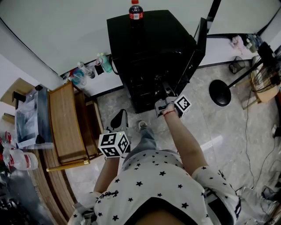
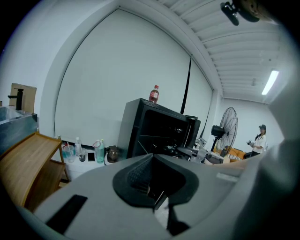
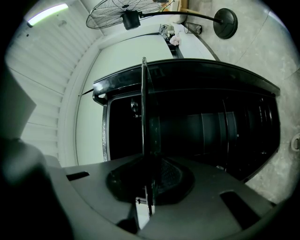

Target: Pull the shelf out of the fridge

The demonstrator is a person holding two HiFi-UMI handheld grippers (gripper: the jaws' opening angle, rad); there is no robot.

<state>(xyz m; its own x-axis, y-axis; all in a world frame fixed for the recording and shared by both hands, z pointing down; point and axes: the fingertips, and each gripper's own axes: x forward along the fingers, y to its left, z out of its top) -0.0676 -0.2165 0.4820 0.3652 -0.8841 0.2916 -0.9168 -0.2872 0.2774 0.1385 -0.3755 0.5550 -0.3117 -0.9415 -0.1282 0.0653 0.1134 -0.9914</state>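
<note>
A black mini fridge (image 1: 149,48) stands open in front of me, with a cola bottle (image 1: 135,11) on top. In the head view my right gripper (image 1: 167,99) is at the fridge's open front, on the edge of a shelf (image 1: 165,87) that sticks out a little. The right gripper view shows the thin shelf edge (image 3: 143,117) running straight into the right gripper (image 3: 149,197), whose jaws are shut on it. My left gripper (image 1: 119,116) hangs back near my body, away from the fridge. Its jaws (image 2: 154,192) look shut with nothing in them.
The fridge door (image 1: 202,39) stands open at the right. A wooden rack (image 1: 66,123) sits at the left, with bottles and cups (image 1: 90,70) on a white ledge behind it. A standing fan's base (image 1: 219,92) and cables lie on the floor at the right.
</note>
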